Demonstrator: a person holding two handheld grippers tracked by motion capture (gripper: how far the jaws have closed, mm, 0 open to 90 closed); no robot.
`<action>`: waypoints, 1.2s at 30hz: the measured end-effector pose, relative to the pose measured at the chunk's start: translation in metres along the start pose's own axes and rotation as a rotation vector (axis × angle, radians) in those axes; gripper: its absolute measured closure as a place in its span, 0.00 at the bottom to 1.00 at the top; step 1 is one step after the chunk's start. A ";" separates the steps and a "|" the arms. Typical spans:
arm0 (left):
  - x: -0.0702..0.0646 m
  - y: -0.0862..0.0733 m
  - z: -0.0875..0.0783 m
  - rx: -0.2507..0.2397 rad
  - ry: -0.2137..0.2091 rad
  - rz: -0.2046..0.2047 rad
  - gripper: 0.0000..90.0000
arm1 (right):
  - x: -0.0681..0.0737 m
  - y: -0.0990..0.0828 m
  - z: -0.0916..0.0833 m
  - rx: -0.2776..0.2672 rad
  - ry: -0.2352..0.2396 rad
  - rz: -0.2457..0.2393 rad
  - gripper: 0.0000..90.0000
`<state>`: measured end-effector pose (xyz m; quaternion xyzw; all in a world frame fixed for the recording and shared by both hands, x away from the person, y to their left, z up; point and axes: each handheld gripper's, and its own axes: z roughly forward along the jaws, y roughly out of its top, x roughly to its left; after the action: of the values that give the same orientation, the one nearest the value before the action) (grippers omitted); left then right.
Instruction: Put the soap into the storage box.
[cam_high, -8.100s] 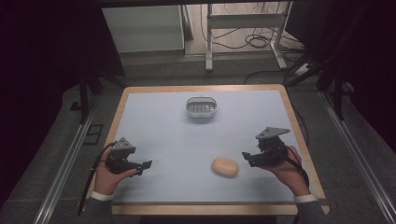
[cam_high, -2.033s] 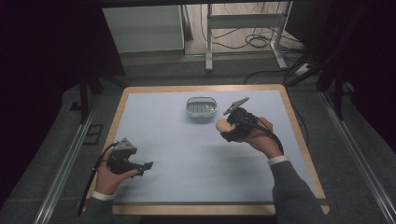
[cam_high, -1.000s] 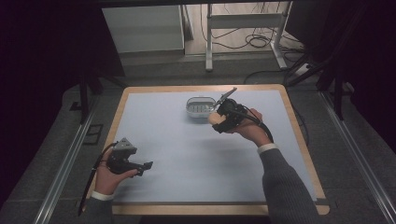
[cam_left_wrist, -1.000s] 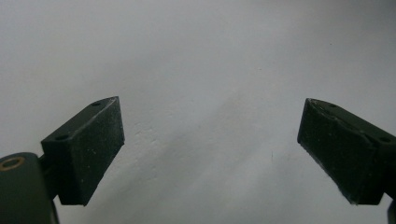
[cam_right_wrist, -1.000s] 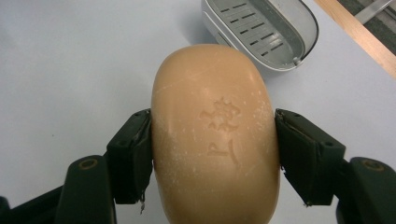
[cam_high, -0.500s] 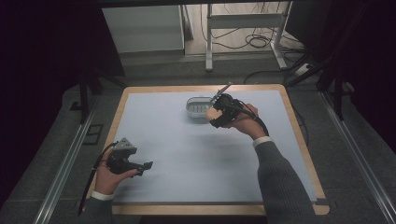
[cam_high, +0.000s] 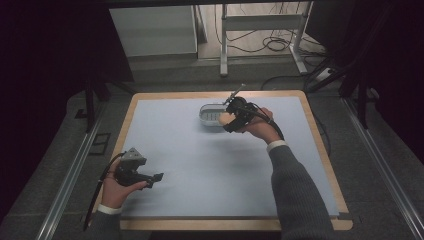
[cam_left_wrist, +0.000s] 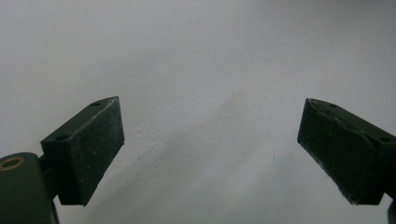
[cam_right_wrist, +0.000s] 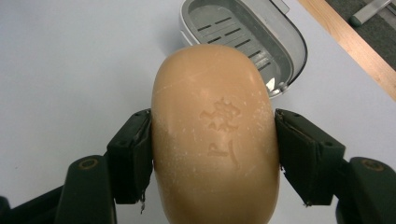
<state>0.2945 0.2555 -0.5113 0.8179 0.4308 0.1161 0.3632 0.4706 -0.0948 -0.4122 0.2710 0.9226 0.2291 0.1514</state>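
Nearest to us, our left gripper (cam_high: 159, 177) rests low on the pale blue table (cam_high: 200, 170), where it sat a moment ago, its jaws spread wide with nothing between them; in the left gripper view (cam_left_wrist: 210, 154) there is just bare table surface beyond the two black pads.

Farther out, the change is all on the other side. Our right gripper (cam_high: 229, 121) has travelled from the near right part of the table, where the soap lay eight seconds back, out to the far middle, and over the last second it has crept closer to the dish. Its jaws are clamped on the soap bar (cam_right_wrist: 215, 135), one pad pressed against each long flank, the embossed face of the bar turned toward the camera. In the high view the soap (cam_high: 226, 119) hangs at the near right edge of the soap dish (cam_high: 209, 116).

Just beyond the held bar, in the right gripper view, the grey soap dish (cam_right_wrist: 289, 42) sits open with its slotted floor empty. We judge the carry to be almost over: the bar is lifted, gripped squarely and nearly above the tray. What remains, as we read it, is to bring it over the slots, lower it and let the jaws part.
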 end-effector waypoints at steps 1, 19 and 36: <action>0.000 0.000 0.000 -0.005 0.000 -0.008 0.08 | -0.002 0.001 0.002 0.002 -0.001 0.003 0.36; 0.001 -0.001 0.003 0.004 0.000 -0.002 0.08 | -0.015 0.014 0.016 0.018 -0.004 0.003 0.36; 0.003 -0.002 0.003 -0.001 -0.002 -0.013 0.08 | -0.025 0.028 0.035 0.031 0.004 -0.001 0.36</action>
<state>0.2964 0.2570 -0.5147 0.8150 0.4358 0.1131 0.3648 0.5169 -0.0758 -0.4240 0.2723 0.9265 0.2153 0.1456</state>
